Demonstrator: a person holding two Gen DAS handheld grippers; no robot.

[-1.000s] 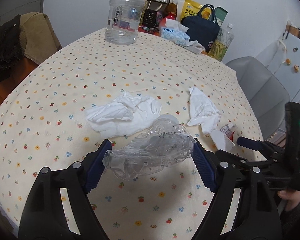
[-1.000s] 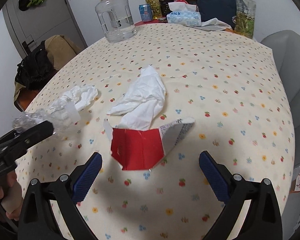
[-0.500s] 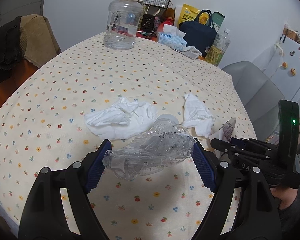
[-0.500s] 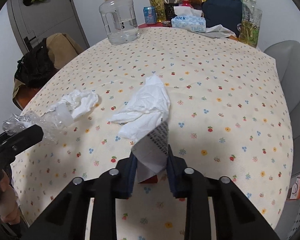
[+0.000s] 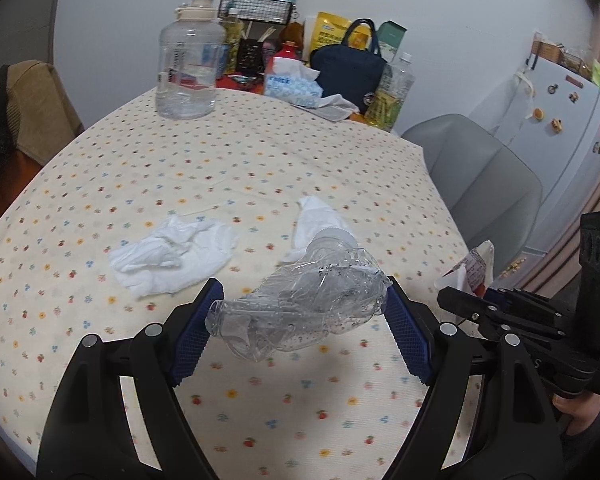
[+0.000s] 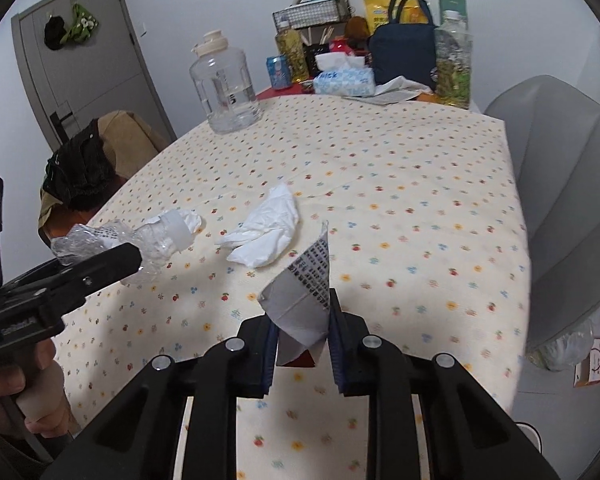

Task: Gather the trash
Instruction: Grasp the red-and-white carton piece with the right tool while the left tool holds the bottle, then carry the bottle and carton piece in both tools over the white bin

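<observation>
Jaws: left gripper (image 5: 300, 334) clamps crushed bottle (image 5: 300, 312); right gripper (image 6: 302, 344) pinches wrapper (image 6: 302, 312).

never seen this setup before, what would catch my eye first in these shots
First, the crushed clear plastic bottle clamped in the left gripper above the flowered tablecloth. Next, the torn printed wrapper pinched upright in the right gripper. Two crumpled white tissues lie mid-table, with a big water jug at the far edge.

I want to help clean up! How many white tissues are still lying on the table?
2. One crumpled tissue lies on the left of the tablecloth; the other tissue lies mid-table, just beyond the crushed bottle. More might hide behind the held trash.
</observation>
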